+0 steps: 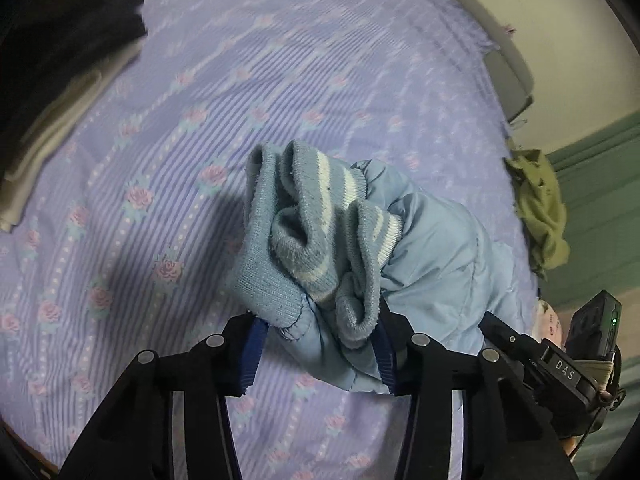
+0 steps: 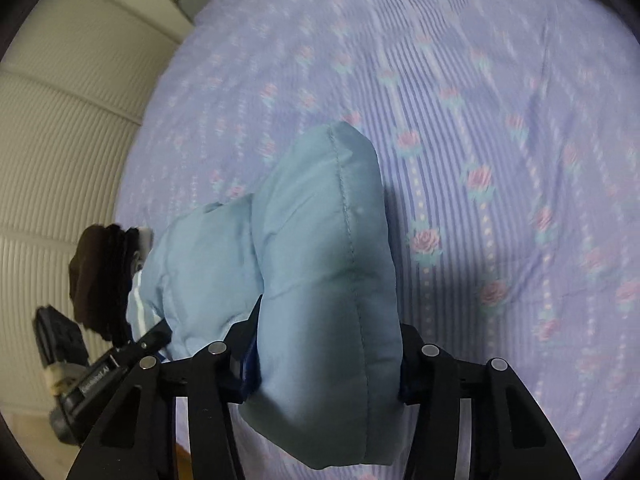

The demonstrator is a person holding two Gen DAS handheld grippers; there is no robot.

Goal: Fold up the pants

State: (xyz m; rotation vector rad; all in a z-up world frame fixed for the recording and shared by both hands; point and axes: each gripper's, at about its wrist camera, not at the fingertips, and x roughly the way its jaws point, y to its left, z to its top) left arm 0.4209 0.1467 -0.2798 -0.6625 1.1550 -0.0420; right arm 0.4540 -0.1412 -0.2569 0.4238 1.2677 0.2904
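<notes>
The light blue padded pants hang between both grippers above the bed. My left gripper is shut on the end with the ribbed knit cuffs, blue with white stripes, bunched up over the fingers. My right gripper is shut on a thick padded fold of the pants, whose seam runs up the middle. The other gripper shows at the right edge of the left wrist view and at the lower left of the right wrist view.
The bed has a lilac striped sheet with pink roses. A stack of dark and beige folded clothes lies at its left. An olive green garment lies at the right edge. A cream ribbed wall borders the bed.
</notes>
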